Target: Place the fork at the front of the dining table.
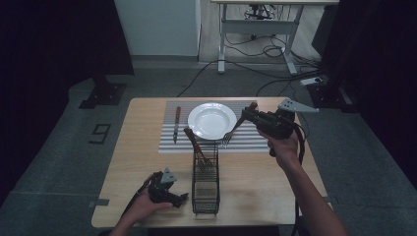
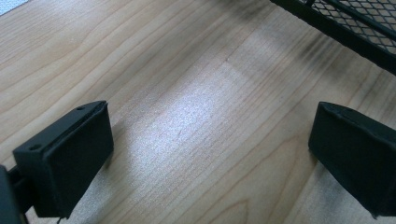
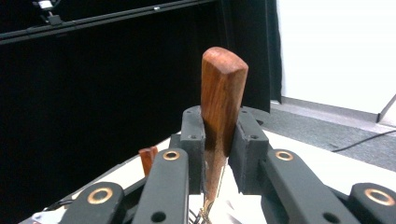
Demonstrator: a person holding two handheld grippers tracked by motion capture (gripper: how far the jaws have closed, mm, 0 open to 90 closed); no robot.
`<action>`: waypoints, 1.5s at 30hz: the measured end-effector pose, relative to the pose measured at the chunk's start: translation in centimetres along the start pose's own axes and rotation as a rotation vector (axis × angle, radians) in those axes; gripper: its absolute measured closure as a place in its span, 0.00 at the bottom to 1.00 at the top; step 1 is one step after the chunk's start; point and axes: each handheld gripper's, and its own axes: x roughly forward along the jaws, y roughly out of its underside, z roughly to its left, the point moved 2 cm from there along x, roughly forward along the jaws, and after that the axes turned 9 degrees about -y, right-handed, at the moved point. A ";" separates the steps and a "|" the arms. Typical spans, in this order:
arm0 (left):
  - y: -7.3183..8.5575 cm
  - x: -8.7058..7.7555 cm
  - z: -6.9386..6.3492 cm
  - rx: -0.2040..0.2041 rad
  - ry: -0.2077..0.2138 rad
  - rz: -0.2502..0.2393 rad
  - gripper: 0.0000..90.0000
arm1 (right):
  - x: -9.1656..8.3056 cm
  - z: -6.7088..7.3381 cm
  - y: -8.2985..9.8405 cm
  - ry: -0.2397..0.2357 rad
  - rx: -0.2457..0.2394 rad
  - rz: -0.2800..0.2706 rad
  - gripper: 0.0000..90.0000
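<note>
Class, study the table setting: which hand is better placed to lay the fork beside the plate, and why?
Right. The right gripper already clamps the fork by its wooden handle beside the plate; the left gripper rests open near the wire basket.

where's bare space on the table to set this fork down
The striped mat is bare right of the plate, where the fork in the right tool hangs. Bare wood lies right of the wire basket and left of the mat's knife. It is crowded between plate and basket, where a wooden handle sticks up.
</note>
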 end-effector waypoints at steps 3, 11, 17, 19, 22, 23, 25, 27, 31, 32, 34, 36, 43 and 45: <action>0.0 0.0 0.0 0.000 0.000 0.000 0.00 | 0.0 -0.6 0.3 0.017 0.013 0.006 0.86; 0.0 0.0 0.0 0.000 0.000 0.000 0.00 | -0.1 -2.5 1.2 0.069 0.040 0.032 0.86; 0.0 0.0 0.0 0.001 0.000 0.000 0.00 | 0.0 -4.0 2.1 0.109 0.060 0.055 0.86; 0.0 0.0 0.0 0.001 0.000 0.000 0.00 | 0.1 -4.3 2.3 0.116 0.063 0.062 0.86; 0.0 0.0 0.0 0.000 0.000 0.000 0.00 | 0.2 -4.7 2.7 0.128 0.066 0.070 0.86; 0.0 0.0 0.0 0.000 0.000 0.000 0.00 | 0.2 -4.9 2.8 0.133 0.066 0.075 0.86; 0.0 0.0 0.0 0.000 0.000 0.000 0.00 | 0.3 -5.1 3.0 0.143 0.064 0.081 0.86; 0.0 0.0 0.0 0.001 0.000 0.001 0.00 | 0.3 -5.4 3.2 0.153 0.065 0.086 0.86; 0.0 0.0 0.0 -0.001 0.000 0.000 0.00 | 0.6 -6.0 3.8 0.172 0.067 0.102 0.86; 0.0 0.0 0.0 -0.001 0.000 -0.001 0.00 | 0.6 -6.1 3.9 0.176 0.068 0.106 0.86; 0.0 0.0 0.0 -0.001 0.000 0.000 0.00 | 0.7 -6.4 4.1 0.185 0.068 0.111 0.86; 0.0 0.0 0.0 0.000 0.000 0.000 0.00 | 0.8 -6.7 4.3 0.193 0.071 0.116 0.86; 0.0 0.0 0.0 -0.001 0.000 0.000 0.00 | 0.9 -7.7 4.8 0.230 0.077 0.128 0.86; 0.0 0.0 0.0 -0.001 0.000 0.000 0.00 | 0.9 -7.9 4.9 0.238 0.079 0.132 0.86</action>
